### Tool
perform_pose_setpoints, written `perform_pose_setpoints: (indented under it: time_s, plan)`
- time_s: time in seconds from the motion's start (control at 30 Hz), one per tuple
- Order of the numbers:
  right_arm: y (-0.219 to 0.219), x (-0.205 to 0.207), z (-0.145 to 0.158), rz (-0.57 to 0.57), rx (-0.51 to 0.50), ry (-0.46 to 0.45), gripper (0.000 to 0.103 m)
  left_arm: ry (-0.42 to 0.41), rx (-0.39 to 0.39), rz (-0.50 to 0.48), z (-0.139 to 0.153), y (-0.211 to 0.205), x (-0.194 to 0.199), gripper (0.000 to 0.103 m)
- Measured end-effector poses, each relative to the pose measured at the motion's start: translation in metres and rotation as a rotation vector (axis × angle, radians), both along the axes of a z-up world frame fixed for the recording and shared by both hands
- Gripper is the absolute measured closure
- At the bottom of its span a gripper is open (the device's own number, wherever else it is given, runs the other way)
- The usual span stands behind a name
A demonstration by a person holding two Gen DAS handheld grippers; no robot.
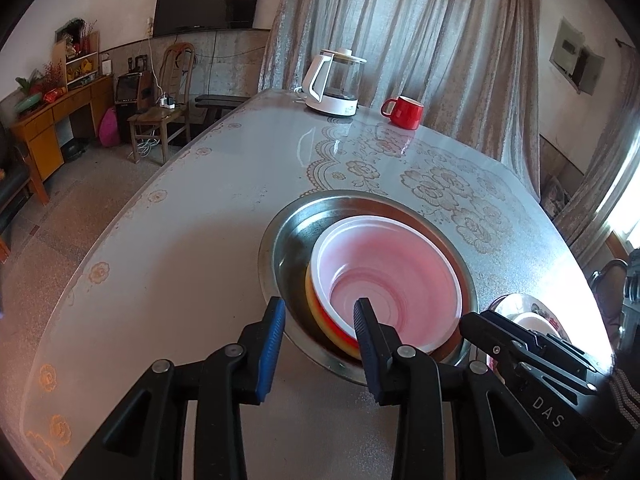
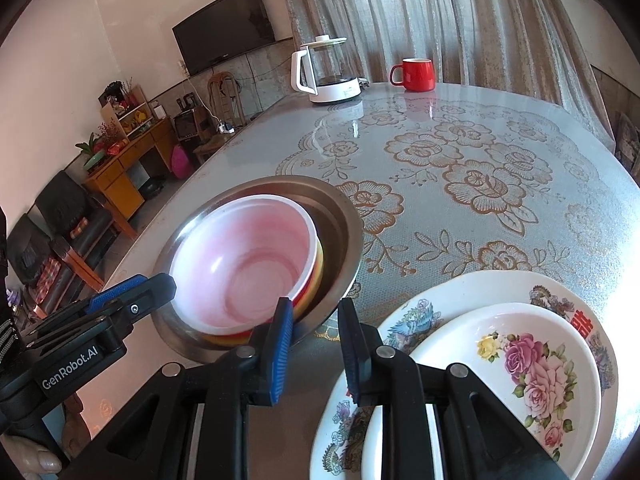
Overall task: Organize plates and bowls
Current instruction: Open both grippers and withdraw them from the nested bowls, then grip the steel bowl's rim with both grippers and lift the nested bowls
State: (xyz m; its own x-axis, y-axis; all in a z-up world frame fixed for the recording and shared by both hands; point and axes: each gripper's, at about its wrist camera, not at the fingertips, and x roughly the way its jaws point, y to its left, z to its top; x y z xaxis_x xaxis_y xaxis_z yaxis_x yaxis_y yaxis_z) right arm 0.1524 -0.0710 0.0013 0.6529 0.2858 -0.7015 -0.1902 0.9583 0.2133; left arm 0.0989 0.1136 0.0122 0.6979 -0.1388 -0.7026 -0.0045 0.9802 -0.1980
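Observation:
A pink-white plastic bowl (image 1: 396,276) sits nested on an orange-red bowl (image 1: 320,320) inside a steel basin (image 1: 288,240) on the table. My left gripper (image 1: 320,320) is open; its jaws straddle the near rim of the bowls, touching nothing that I can tell. In the right wrist view the same bowl (image 2: 248,256) and basin (image 2: 344,220) lie left, with the left gripper (image 2: 132,296) at their near edge. My right gripper (image 2: 314,320) is open and empty between the basin and a stack of two floral plates (image 2: 532,360).
A white-based glass kettle (image 1: 332,84) and a red mug (image 1: 404,112) stand at the table's far edge. Curtains hang behind. A chair (image 1: 160,108) and wooden cabinet (image 1: 52,120) stand on the floor to the left.

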Motion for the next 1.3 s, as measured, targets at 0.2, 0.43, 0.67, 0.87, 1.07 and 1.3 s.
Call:
perform_pose_setpoints:
  time_s: [0.2, 0.43, 0.67, 0.87, 1.07, 1.3]
  plan:
    - [-0.003, 0.0, -0.001, -0.001, 0.013, 0.005, 0.078, -0.009, -0.004, 0.002, 0.002, 0.003, -0.002, 0.067]
    - [-0.012, -0.001, -0.001, -0.023, 0.029, 0.015, 0.075, -0.015, -0.034, 0.029, 0.001, 0.017, -0.009, 0.067]
    - [-0.022, -0.002, -0.002, -0.036, 0.042, 0.031, 0.074, -0.016, -0.046, 0.058, 0.0, 0.033, -0.016, 0.067]
    - [-0.062, -0.002, -0.001, -0.106, 0.144, 0.08, 0.067, 0.001, -0.068, 0.078, -0.009, 0.051, -0.017, 0.067]
    - [-0.111, -0.008, 0.011, -0.199, 0.232, 0.062, 0.066, -0.011, -0.085, 0.048, -0.013, 0.054, -0.013, 0.063]
    - [-0.119, 0.004, 0.011, -0.197, 0.278, 0.102, 0.066, 0.004, -0.175, 0.055, -0.016, 0.066, -0.009, 0.051]
